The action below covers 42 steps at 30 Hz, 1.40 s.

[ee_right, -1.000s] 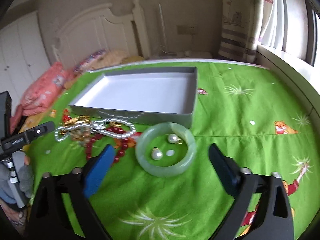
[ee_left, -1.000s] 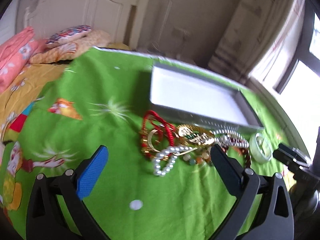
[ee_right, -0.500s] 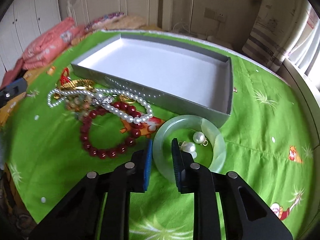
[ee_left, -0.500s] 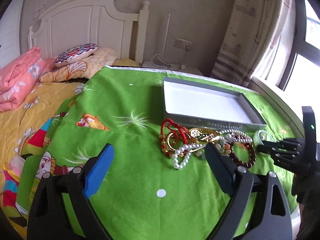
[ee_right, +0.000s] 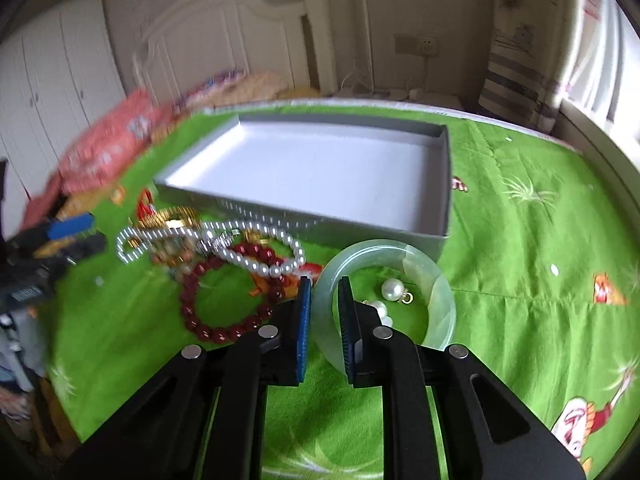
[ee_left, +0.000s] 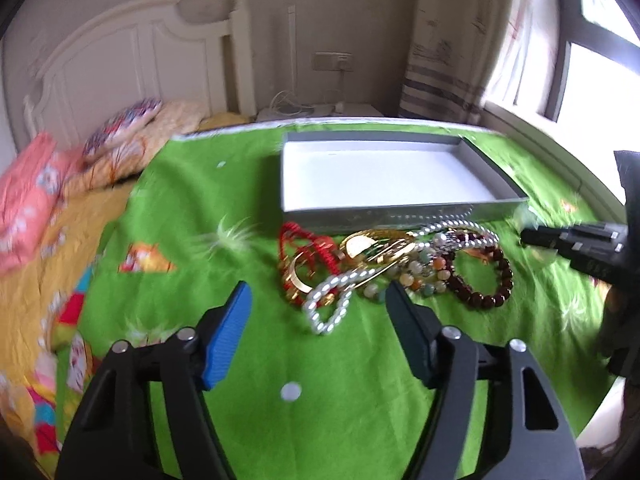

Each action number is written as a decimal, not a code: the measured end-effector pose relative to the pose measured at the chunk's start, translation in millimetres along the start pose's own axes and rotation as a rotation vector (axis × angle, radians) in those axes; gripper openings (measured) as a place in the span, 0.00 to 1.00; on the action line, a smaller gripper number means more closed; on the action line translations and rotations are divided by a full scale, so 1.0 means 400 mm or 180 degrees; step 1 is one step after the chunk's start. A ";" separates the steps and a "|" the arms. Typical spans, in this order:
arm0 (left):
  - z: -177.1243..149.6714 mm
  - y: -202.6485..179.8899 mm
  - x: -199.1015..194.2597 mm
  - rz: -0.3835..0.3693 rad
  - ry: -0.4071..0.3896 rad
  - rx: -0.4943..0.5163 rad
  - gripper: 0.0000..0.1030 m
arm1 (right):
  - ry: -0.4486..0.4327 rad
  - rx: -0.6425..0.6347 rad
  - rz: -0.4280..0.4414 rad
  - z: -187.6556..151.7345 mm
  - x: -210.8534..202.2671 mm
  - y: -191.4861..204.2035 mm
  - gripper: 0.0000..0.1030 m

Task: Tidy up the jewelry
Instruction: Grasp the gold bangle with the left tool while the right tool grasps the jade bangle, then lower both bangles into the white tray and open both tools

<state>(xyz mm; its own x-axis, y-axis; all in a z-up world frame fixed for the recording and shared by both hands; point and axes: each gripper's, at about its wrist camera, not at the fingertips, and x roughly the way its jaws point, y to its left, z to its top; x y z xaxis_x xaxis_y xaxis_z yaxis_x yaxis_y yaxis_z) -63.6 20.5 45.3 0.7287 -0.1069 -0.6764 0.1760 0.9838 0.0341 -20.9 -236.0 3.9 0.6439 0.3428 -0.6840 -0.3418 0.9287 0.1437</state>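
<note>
A grey open box (ee_right: 440,184) with a white floor lies on the green cloth; it also shows in the left wrist view (ee_left: 400,212). My right gripper (ee_right: 324,292) is shut on the near left rim of a pale green jade bangle (ee_right: 436,292). Two pearl earrings (ee_right: 394,290) lie inside the bangle. Left of it lie a dark red bead bracelet (ee_right: 216,328) and a pearl strand (ee_right: 260,264). My left gripper (ee_left: 318,308) is open above the cloth, just short of the jewelry pile (ee_left: 360,264), where a pearl loop (ee_left: 332,304) lies between its fingers.
A red cord and gold pieces (ee_left: 304,256) lie at the pile's left. Pillows and folded pink bedding (ee_left: 28,204) lie at the left by the white headboard (ee_left: 120,60). A window and curtain (ee_left: 452,40) are at the right. The cloth's edge (ee_right: 624,184) curves along the right.
My right gripper has closed onto the bangle's rim and holds it. My left gripper has moved closer to the jewelry pile and stays open.
</note>
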 end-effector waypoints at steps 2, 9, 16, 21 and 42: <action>0.014 -0.029 0.012 0.0004 0.0005 0.0232 0.59 | -0.0086 0.0108 0.0100 -0.002 -0.015 -0.015 0.15; 0.041 -0.126 0.090 -0.0004 0.0219 0.1125 0.34 | -0.0322 0.0310 0.0288 -0.013 -0.059 -0.051 0.15; 0.061 -0.145 0.128 -0.0129 0.0283 0.1279 0.12 | -0.0488 0.0398 0.0378 -0.026 -0.084 -0.064 0.15; 0.075 -0.128 0.091 -0.0320 0.0141 0.1048 0.08 | -0.0606 0.0456 0.0407 -0.032 -0.102 -0.072 0.15; 0.135 -0.001 0.011 -0.1156 -0.0107 0.0054 0.07 | -0.0778 0.0435 0.0466 -0.039 -0.132 -0.077 0.15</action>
<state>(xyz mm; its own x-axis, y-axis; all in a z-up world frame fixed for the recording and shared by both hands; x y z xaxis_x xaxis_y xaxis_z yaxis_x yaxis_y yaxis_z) -24.7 11.8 81.9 0.6379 -0.4540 -0.6221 0.4381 0.8783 -0.1917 -55.1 -284.9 24.3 0.7457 0.4827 -0.4592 -0.3585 0.8717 0.3341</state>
